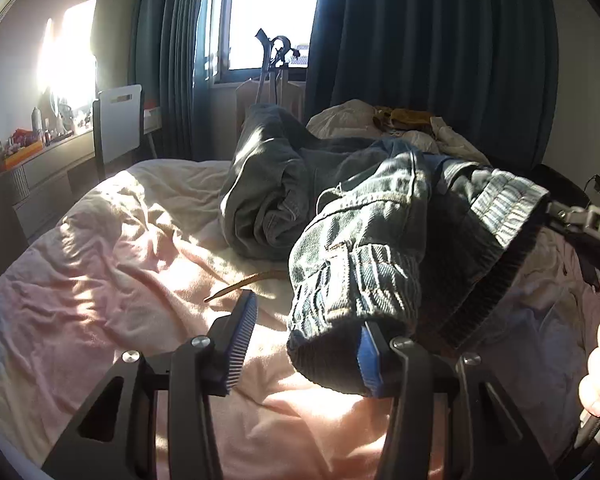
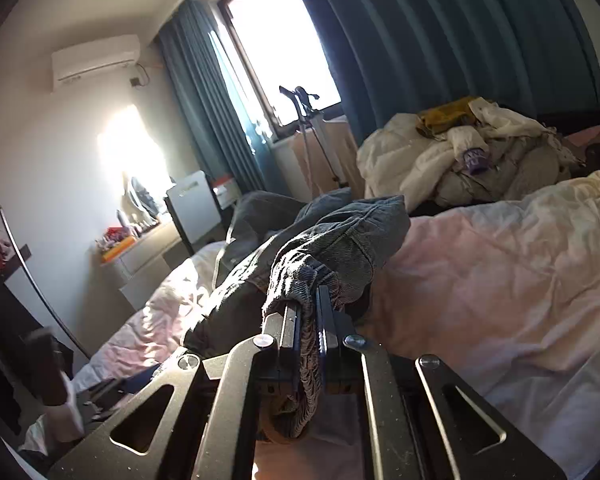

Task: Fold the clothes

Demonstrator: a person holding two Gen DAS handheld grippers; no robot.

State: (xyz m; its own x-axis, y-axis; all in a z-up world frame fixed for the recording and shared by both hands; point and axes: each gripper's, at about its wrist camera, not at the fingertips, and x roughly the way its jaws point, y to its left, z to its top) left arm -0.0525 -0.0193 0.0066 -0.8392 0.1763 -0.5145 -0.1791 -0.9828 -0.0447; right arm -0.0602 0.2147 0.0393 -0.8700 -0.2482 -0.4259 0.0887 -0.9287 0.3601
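Jeans [image 1: 352, 240]: a pair in faded blue-grey denim is seen bunched and partly lifted above the bed; the far part lies heaped on the bedding near the bed's middle, while the near waistband end is raised.
Left gripper [image 1: 306, 344]: its fingers [image 1: 242, 340] are spread apart; the right-hand finger is tucked under the hanging denim edge, the left-hand one is bare, and nothing is clamped between them.
Right gripper [image 2: 308, 316]: its fingers [image 2: 290, 328] are pressed together on a gathered fold of the jeans' waistband, which is pinched between the pads.
Bed [image 1: 100, 248]: it is covered by a rumpled pale pink sheet, sunlit in patches.
Laundry pile [image 2: 472, 160]: white, grey and yellow garments are heaped at the far side of the bed, well apart from the jeans.
Desk [image 1: 48, 160]: it is set against the left wall and is cluttered with small items.
Curtains [image 1: 420, 40]: dark blue, drawn beside a bright window.
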